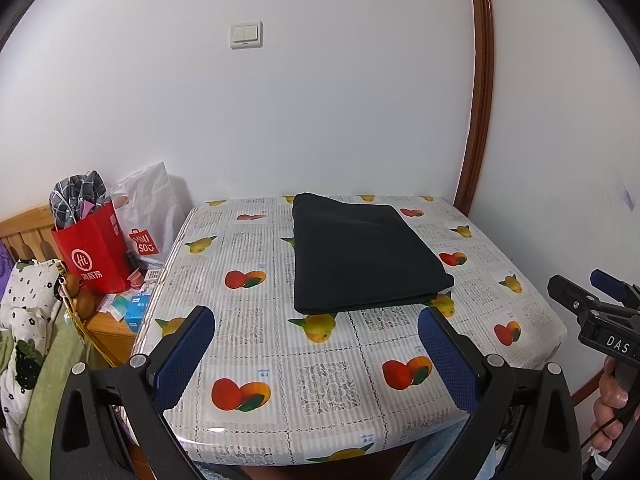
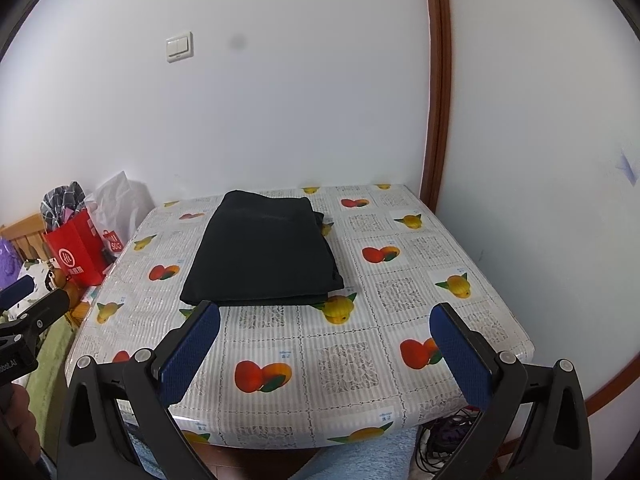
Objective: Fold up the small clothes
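Observation:
A dark folded garment (image 1: 360, 256) lies flat as a neat rectangle on the far half of the table (image 1: 320, 380), which has a fruit-print cover; it also shows in the right wrist view (image 2: 264, 256). My left gripper (image 1: 316, 320) is open and empty, held above the table's near edge, short of the garment. My right gripper (image 2: 324, 316) is open and empty, also near the front edge, a little short of the garment. The right gripper also shows at the right edge of the left wrist view (image 1: 588, 288).
The table (image 2: 360, 380) stands in a corner against white walls with a brown door frame (image 1: 478, 120) at the right. To its left are a red paper bag (image 1: 96, 252), a white shopping bag (image 1: 148, 208), small boxes and a bed with patterned bedding (image 1: 28, 320). Cables (image 2: 444, 440) lie on the floor.

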Tool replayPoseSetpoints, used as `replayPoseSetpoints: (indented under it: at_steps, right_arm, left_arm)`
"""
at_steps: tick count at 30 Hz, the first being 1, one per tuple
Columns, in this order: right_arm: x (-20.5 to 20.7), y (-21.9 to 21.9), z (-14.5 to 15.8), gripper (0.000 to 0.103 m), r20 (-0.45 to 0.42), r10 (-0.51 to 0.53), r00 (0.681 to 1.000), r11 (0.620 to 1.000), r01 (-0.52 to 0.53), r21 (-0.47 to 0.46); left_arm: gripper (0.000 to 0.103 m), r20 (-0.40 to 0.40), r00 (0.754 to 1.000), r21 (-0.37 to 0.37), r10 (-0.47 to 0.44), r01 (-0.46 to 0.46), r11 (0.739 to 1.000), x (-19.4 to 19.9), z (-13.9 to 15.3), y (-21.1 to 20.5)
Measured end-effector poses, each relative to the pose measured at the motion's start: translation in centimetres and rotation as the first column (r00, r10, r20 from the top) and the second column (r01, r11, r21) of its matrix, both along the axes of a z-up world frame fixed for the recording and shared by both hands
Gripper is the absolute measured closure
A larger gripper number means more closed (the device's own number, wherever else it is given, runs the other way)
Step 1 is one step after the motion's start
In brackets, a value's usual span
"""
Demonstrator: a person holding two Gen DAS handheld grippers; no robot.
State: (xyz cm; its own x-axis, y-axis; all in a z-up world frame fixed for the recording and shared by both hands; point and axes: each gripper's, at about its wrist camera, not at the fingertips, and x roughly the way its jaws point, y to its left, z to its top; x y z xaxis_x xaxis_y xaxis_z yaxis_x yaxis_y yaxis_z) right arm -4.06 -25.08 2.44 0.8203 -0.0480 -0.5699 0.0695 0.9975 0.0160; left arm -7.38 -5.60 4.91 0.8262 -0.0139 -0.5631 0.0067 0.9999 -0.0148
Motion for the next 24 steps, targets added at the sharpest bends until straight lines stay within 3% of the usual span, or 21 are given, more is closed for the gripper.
replayPoseSetpoints:
  at_steps: [24]
  right_arm:
    - [0.02,-0.52,-0.21,0.000,-0.007,0.002,1.000,1.000,-0.002,-0.008]
  left_arm:
    - [0.000,-0.015,1.000,-0.005,-0.001,0.001,1.000,0.21,-0.43,0.57]
